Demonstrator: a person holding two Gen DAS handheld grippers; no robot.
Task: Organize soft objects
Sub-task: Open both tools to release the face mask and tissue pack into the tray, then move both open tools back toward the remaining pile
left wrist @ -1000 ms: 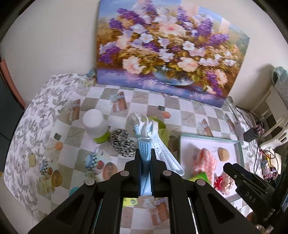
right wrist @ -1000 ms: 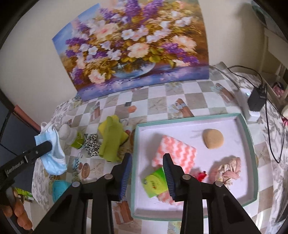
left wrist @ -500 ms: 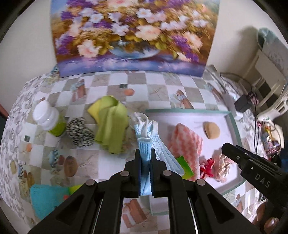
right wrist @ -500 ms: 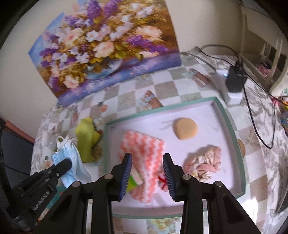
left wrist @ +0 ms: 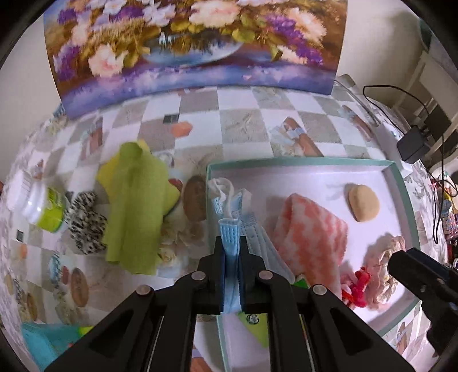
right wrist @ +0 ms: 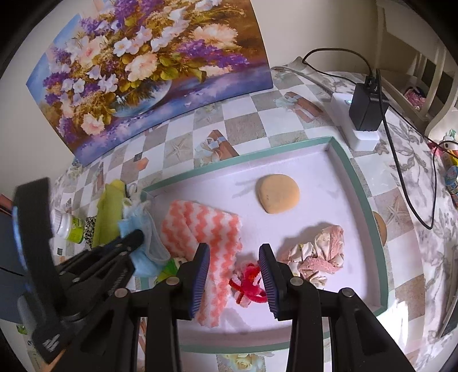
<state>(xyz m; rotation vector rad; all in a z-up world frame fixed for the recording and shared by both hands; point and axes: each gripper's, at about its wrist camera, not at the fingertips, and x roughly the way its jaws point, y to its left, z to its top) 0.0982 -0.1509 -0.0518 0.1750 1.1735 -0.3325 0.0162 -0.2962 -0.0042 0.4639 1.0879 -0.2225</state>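
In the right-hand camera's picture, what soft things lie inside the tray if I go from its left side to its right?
Blue face mask held over the tray's left edge → pink zigzag cloth → red pipe-cleaner bundle → tan sponge → crumpled pink lace fabric.

Cream wall [right wrist: 300, 25]; flower painting [right wrist: 148, 68] propped against it; checkered tablecloth [left wrist: 243, 114]; white chair [right wrist: 435, 74] right.

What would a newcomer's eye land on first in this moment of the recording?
Probably the big flower painting propped against the wall behind the checkered table. Next, the left gripper clamped on a pale blue face mask at the left edge of the green-rimmed tray, where a pink zigzag cloth and a tan sponge lie. The right gripper hangs open over a red pipe-cleaner tangle.
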